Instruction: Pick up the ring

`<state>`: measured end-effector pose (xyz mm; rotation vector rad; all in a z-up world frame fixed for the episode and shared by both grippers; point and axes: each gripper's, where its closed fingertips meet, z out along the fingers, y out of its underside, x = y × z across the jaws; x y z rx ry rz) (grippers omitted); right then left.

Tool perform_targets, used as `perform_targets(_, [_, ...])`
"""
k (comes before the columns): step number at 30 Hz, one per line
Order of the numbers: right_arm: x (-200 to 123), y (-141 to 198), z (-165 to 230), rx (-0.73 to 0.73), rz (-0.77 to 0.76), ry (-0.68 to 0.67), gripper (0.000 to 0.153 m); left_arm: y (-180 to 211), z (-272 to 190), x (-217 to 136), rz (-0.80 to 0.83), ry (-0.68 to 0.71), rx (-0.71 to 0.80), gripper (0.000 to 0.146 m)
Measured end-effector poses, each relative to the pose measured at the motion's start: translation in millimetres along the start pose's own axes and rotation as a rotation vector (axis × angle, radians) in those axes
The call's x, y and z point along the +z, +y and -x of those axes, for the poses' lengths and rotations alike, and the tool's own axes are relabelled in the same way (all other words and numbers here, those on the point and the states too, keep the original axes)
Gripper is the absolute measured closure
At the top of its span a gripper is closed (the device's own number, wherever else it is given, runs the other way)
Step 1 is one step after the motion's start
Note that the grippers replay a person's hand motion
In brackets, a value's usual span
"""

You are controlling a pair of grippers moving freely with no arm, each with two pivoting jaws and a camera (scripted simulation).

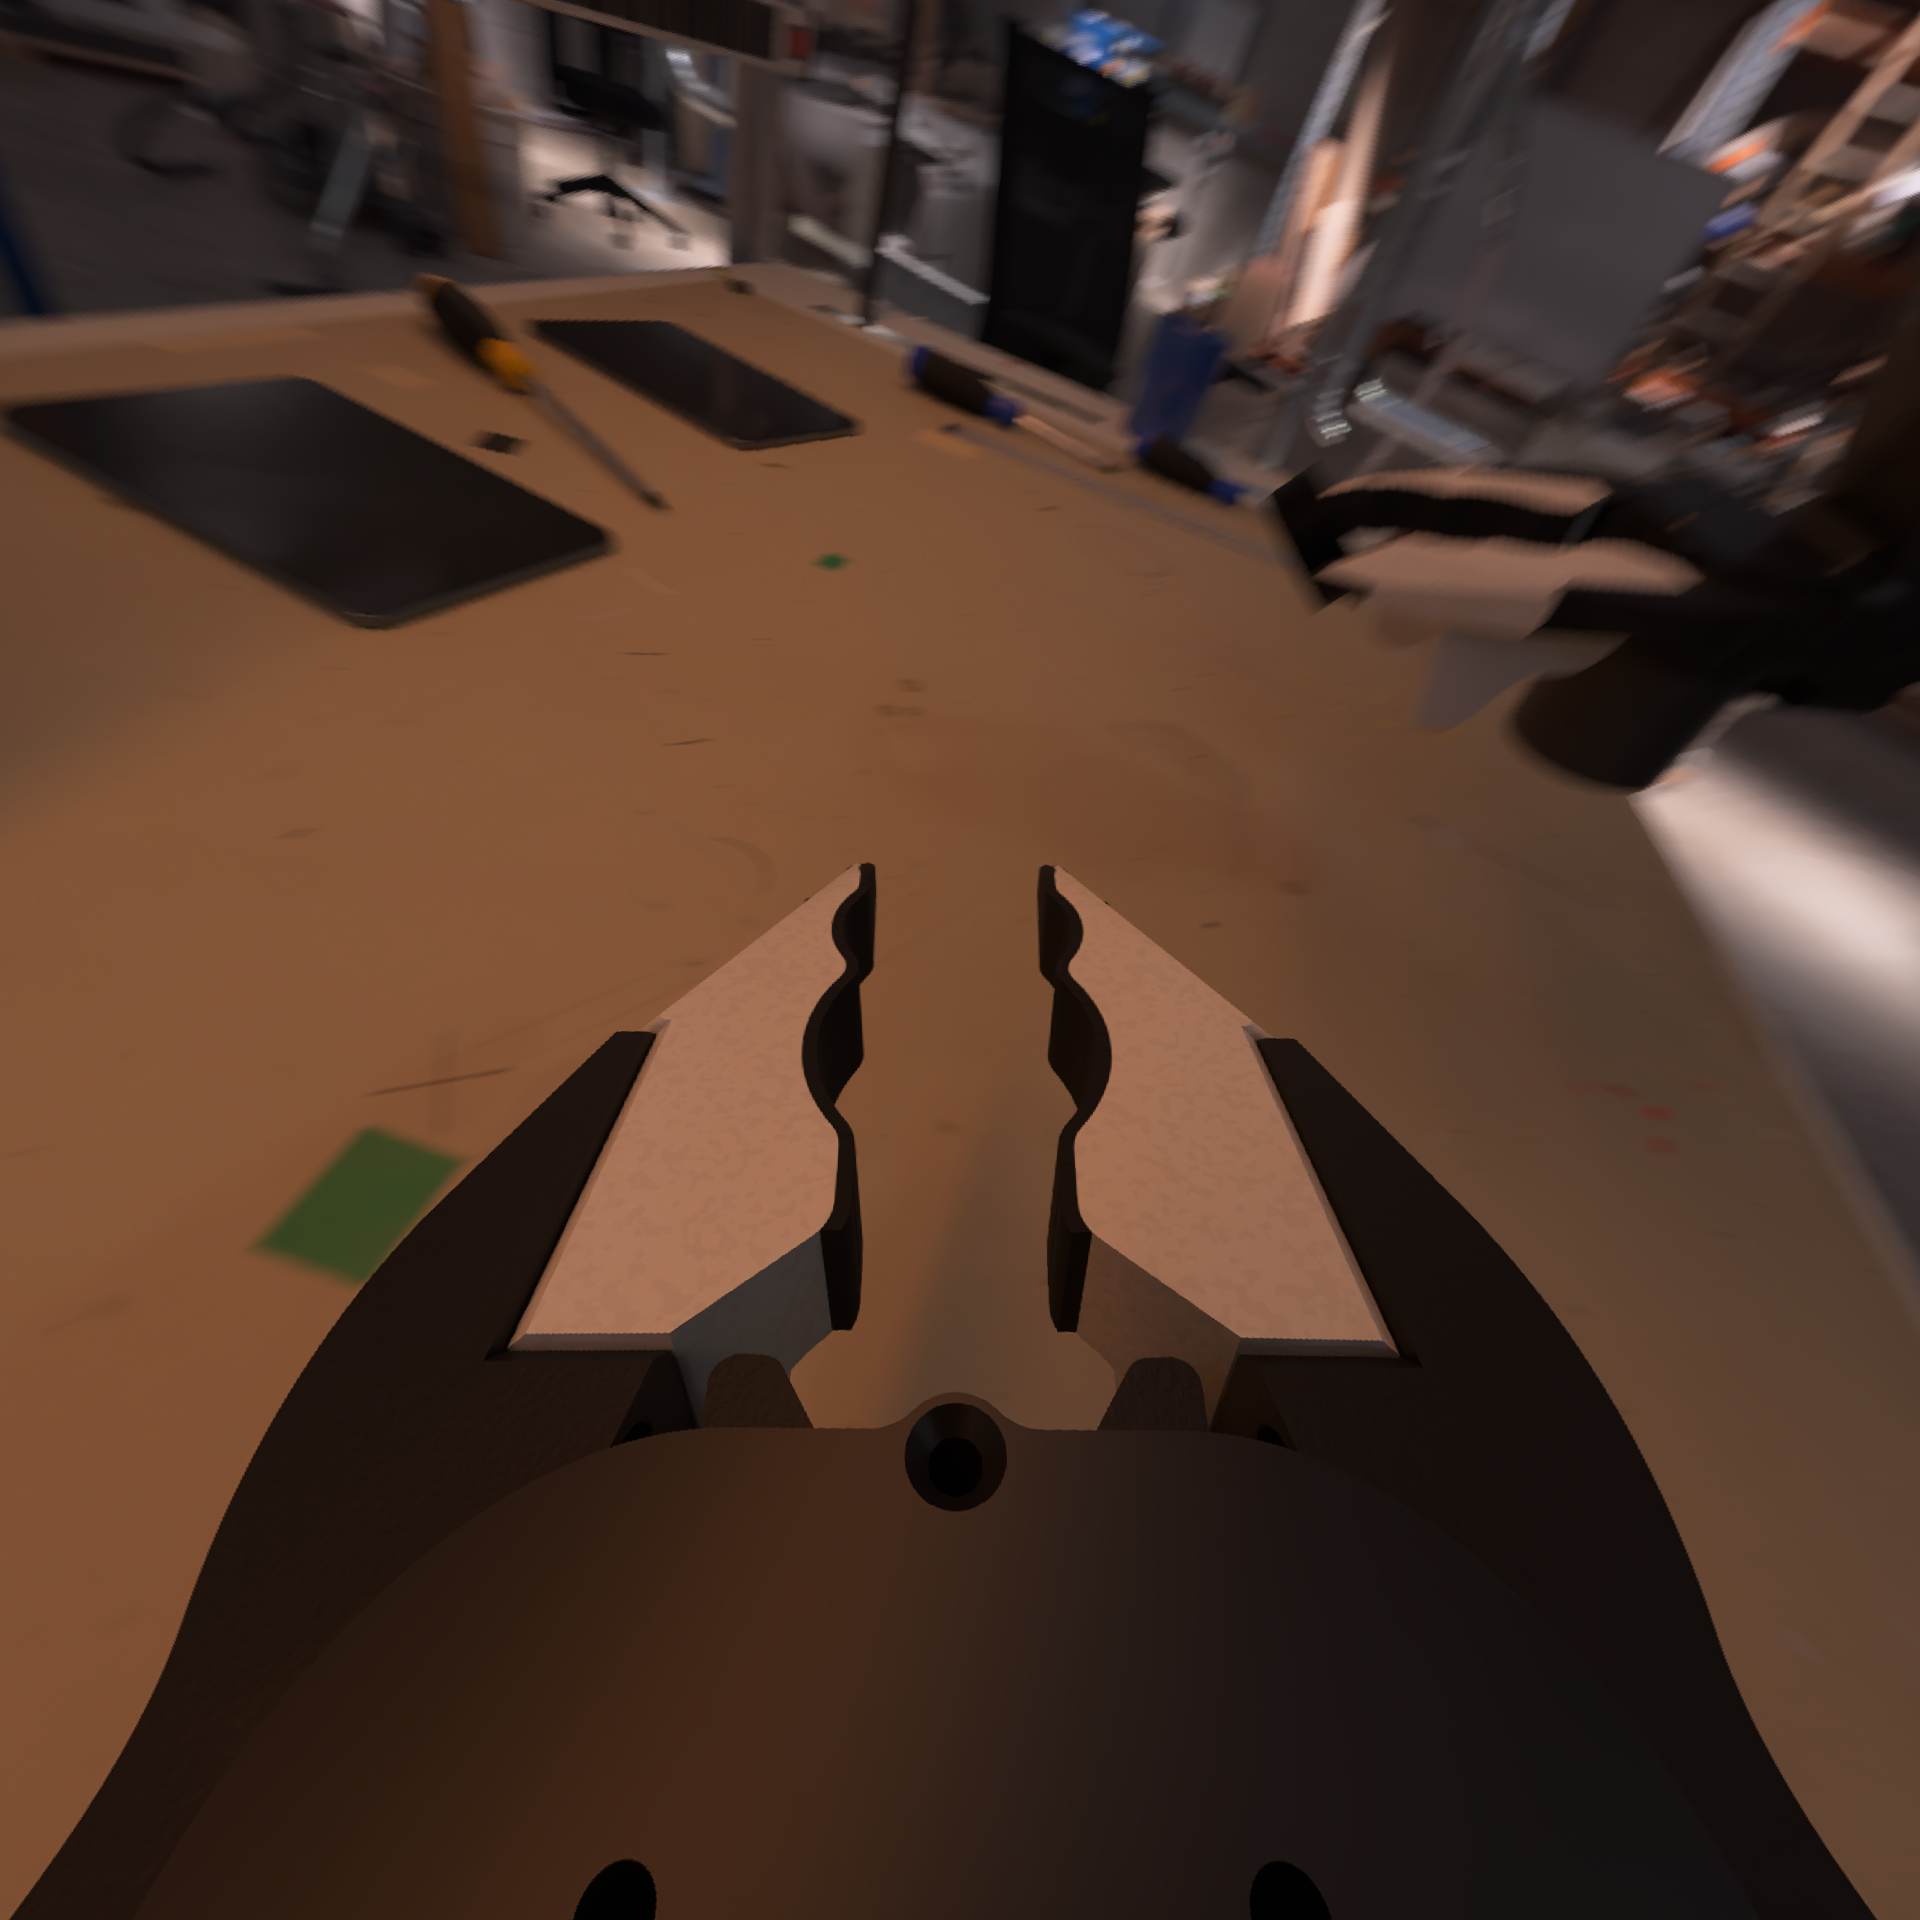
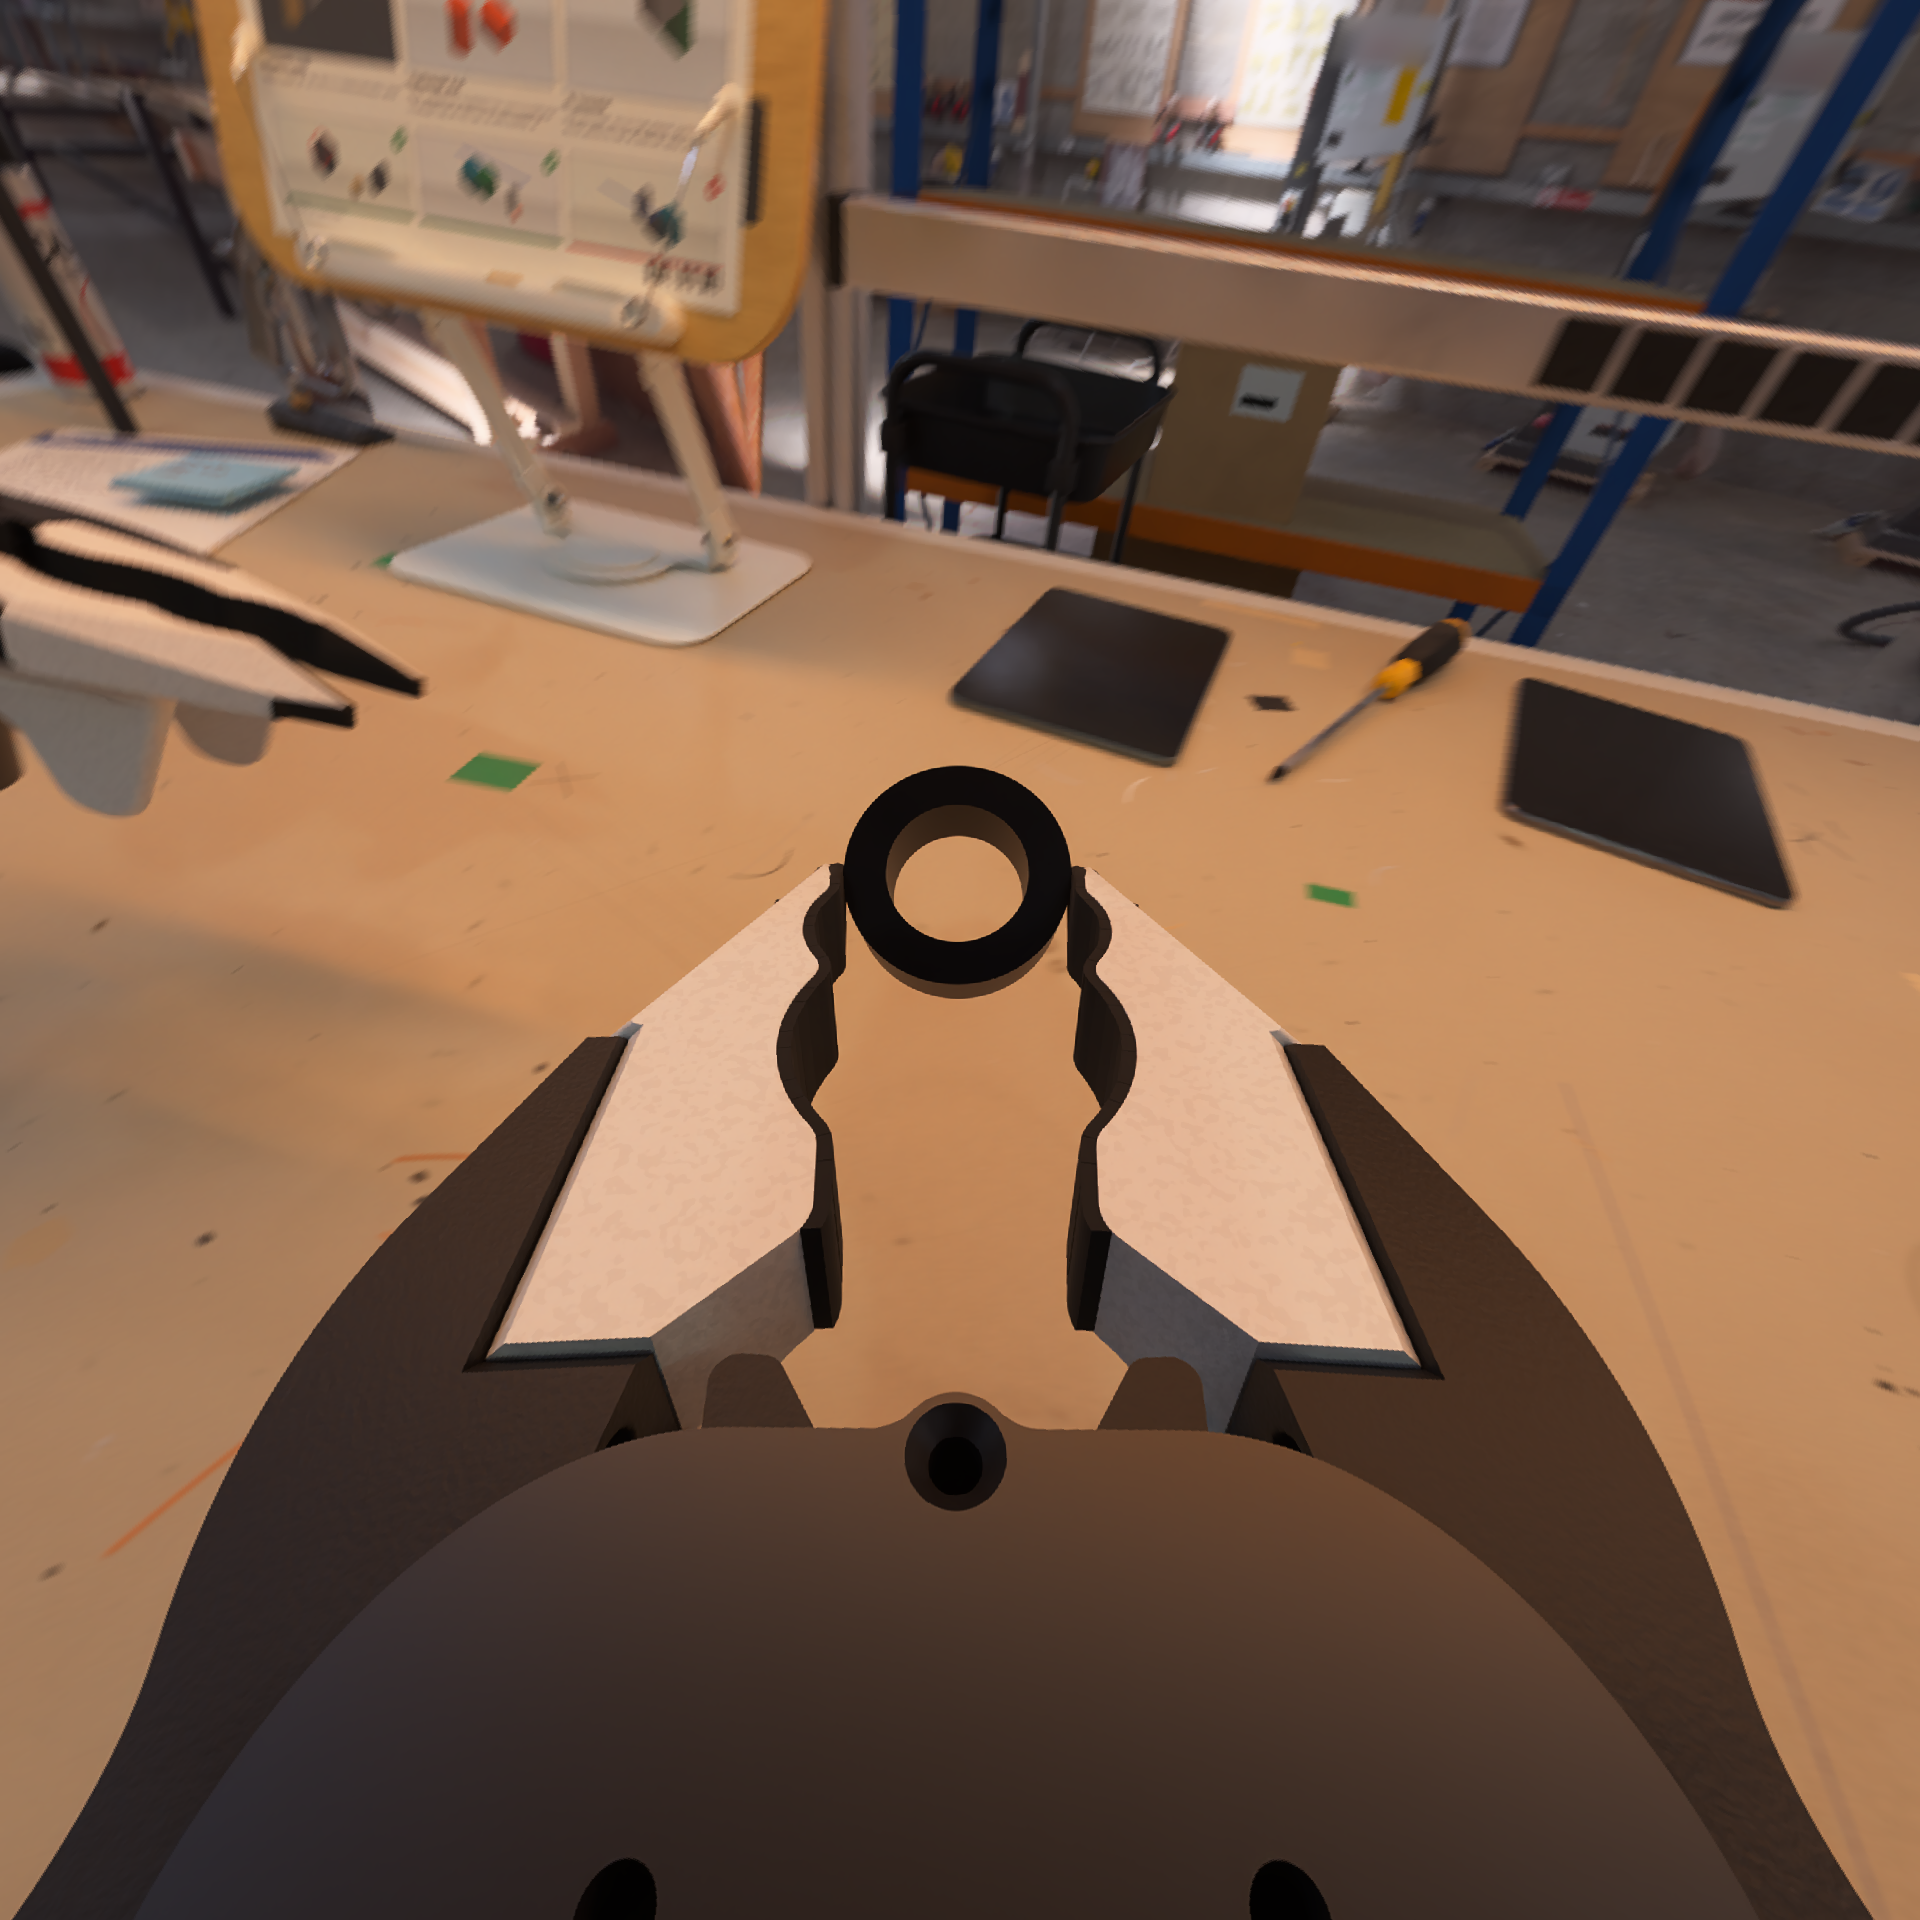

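Observation:
The black ring (image 2: pixel 956 964) sits between the fingertips of my right gripper (image 2: pixel 956 881), seen in the right wrist view. Both fingertips press on its outer sides, and its hole faces the camera. It looks held a little above the wooden table (image 2: pixel 1455 1143). My left gripper (image 1: pixel 956 873) is open with a narrow gap and holds nothing, low over the table (image 1: pixel 623 790). The ring does not show in the left wrist view. Each gripper shows in the other's view, the right one (image 1: pixel 1340 561) and the left one (image 2: pixel 343 696).
Two black pads (image 2: pixel 1091 675) (image 2: pixel 1652 790) and a yellow-handled screwdriver (image 2: pixel 1361 696) lie ahead on the right. A picture board on a white stand (image 2: pixel 603 571) stands at the back left. Green tape squares (image 2: pixel 494 771) mark the table. The far table edge (image 2: pixel 1143 561) is beyond.

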<state>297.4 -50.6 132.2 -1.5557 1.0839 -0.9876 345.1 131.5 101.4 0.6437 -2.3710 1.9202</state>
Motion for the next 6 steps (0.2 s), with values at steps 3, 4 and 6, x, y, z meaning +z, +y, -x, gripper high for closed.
perform_targets(3, [12,7,39,-0.071,0.056,-0.021,0.110,-3,-21,4,-0.022,0.141,-0.090,0.108])
perform_targets(4, [16,8,50,-0.080,0.070,-0.036,0.110,-2,-25,4,-0.021,0.177,-0.127,0.108])
perform_targets(6, [26,10,70,-0.063,0.110,-0.091,0.110,-2,-32,4,-0.015,0.264,-0.219,0.106])
